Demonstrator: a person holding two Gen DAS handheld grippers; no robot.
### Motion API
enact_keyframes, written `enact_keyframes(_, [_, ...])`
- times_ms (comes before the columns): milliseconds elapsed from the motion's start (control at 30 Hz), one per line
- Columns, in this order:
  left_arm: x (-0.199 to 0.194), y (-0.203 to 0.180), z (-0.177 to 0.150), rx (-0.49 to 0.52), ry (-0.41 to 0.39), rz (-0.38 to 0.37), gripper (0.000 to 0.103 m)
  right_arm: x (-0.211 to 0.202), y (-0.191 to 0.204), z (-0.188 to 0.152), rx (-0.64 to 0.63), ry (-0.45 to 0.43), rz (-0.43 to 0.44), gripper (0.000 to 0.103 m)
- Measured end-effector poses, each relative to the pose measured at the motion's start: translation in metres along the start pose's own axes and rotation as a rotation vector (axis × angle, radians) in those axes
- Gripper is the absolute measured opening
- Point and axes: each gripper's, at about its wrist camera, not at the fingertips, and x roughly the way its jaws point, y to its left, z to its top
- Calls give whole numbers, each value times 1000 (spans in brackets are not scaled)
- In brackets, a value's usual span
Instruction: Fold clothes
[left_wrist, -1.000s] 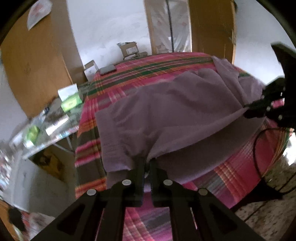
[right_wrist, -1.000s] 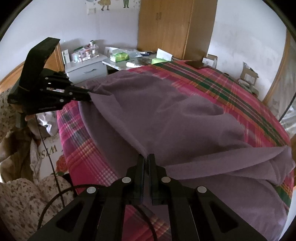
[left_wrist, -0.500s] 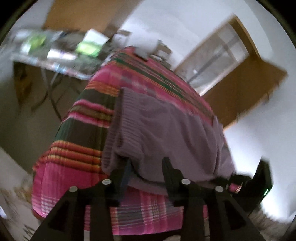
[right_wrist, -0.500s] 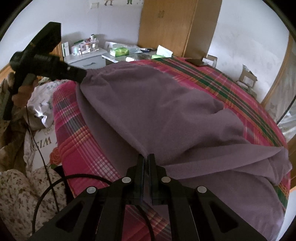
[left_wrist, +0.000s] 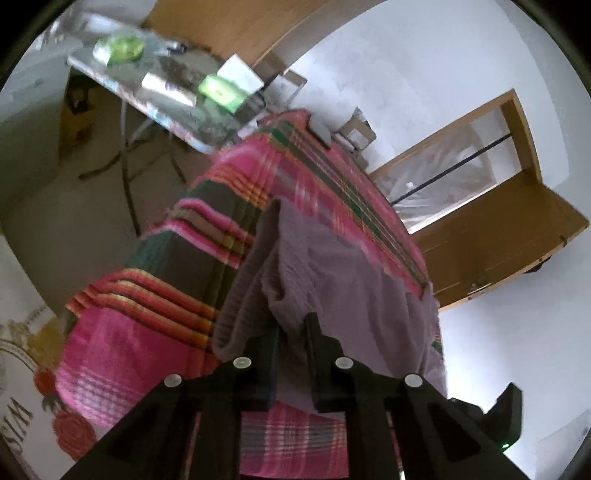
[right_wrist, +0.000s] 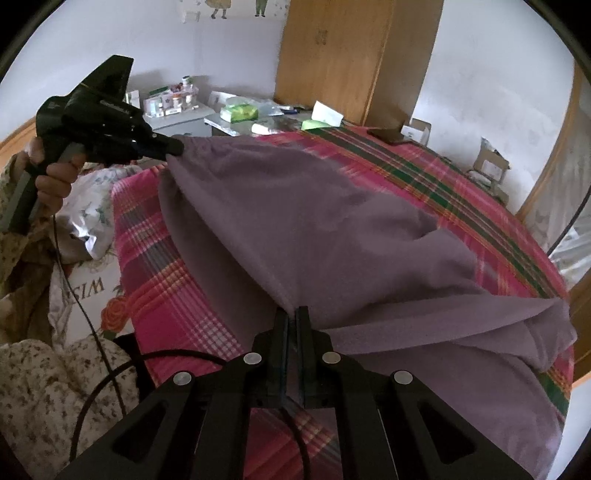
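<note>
A purple sweater (right_wrist: 332, 221) lies spread over the plaid bed cover (right_wrist: 155, 280). My right gripper (right_wrist: 291, 317) is shut on the sweater's near edge and lifts it. My left gripper (left_wrist: 291, 328) holds the ribbed hem of the sweater (left_wrist: 332, 280) with its jaws a little apart around bunched cloth. It also shows in the right wrist view (right_wrist: 173, 147) at the far left, holding that corner raised above the bed. The right gripper's body shows at the lower right of the left wrist view (left_wrist: 506, 417).
A cluttered side table (left_wrist: 177, 85) with green packs stands beyond the bed's far corner. A wooden wardrobe (right_wrist: 354, 62) and a white drawer unit (right_wrist: 173, 114) stand at the back. A dark phone (right_wrist: 389, 134) lies on the bed. Floral bedding (right_wrist: 44, 387) is piled at the left.
My left gripper has lifted and swung the hem corner up and leftward, and its view has tilted. The cloth is pulled tauter between both grippers. The right gripper stays put.
</note>
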Motion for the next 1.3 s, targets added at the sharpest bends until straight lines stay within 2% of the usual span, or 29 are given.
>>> enact_keyframes(233, [11,0,-12,70,23,154,14,6,3,-6,-1,39,43,4])
enact_keyframes(300, [13,7,-14,46,24,153,15,15,5,-10,0,67,53,4])
enact_keyframes(467, [15,0,-14,92,32,195,15,16,-2,-9,33,78,94,5])
enact_keyframes(533, [15,-2,-15,93,35,205,16,16,-6,-8,54,85,121,8])
enact_keyframes(633, [10,-5,-18,90,22,220,20,13,-9,-9,77,90,140,9])
enact_keyframes(800, [-7,-20,-26,131,-52,305,22,5,-19,-14,187,96,250,11])
enact_keyframes(900, [-16,-38,-33,198,-106,298,22,-10,-26,-21,216,60,220,13])
enact_keyframes(1100, [2,-80,-47,330,-67,219,23,-61,-72,-50,383,-28,115,14])
enact_keyframes(1200, [18,-104,-55,396,-28,168,24,-100,-101,-75,456,-49,-13,16])
enact_keyframes(1300, [39,-128,-66,466,22,123,24,-146,-124,-102,525,-47,-178,17])
